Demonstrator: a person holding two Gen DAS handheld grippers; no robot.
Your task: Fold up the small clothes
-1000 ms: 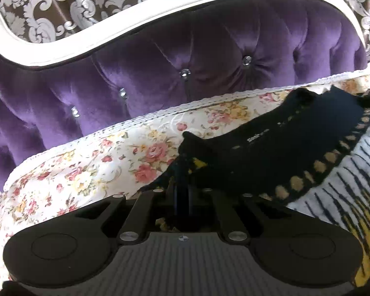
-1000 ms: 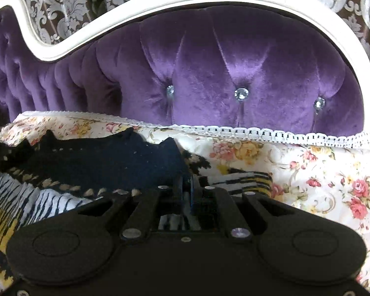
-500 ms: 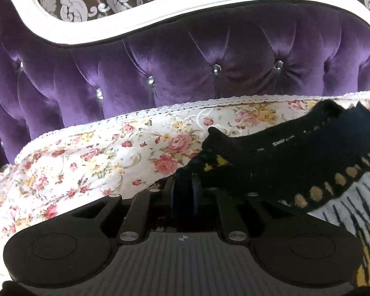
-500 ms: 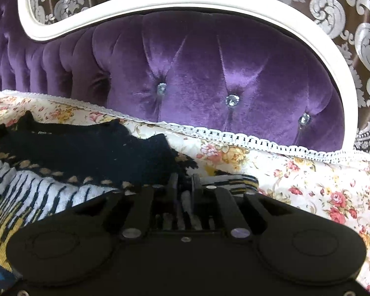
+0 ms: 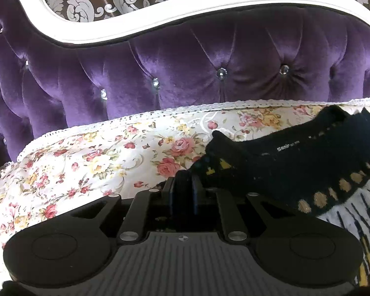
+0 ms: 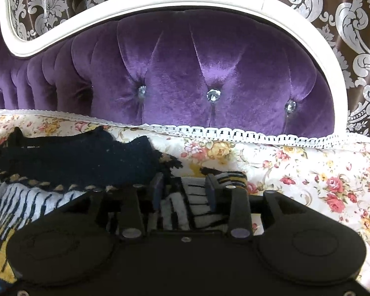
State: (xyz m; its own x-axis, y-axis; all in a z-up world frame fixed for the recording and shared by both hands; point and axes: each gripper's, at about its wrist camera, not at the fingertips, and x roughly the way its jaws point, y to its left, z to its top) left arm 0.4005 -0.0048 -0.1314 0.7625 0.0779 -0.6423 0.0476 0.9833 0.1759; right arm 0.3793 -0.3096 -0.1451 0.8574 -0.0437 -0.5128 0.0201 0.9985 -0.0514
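A knitted sweater (image 5: 296, 162) lies on the bed, with a dark navy yoke, a row of yellow dots and white, black and yellow stripes below. My left gripper (image 5: 183, 180) is at its left shoulder corner, jaws nearly together with dark knit filling the narrow gap. In the right wrist view the sweater (image 6: 74, 157) spreads to the left. My right gripper (image 6: 185, 180) sits over the striped sleeve end (image 6: 197, 197). Its jaws are opening. The striped cloth lies loose between the pads, which stand clear of it.
The floral bed cover (image 5: 98, 153) with a white lace edge (image 6: 234, 132) stretches to both sides of the sweater. Behind stands a purple tufted headboard (image 5: 209, 49) in a white frame (image 6: 308, 29), with patterned brown and silver fabric beyond it.
My right jaws have spread apart and let go of the striped sleeve. The left jaws parted a little, and the left view has rolled so the headboard looks more level.
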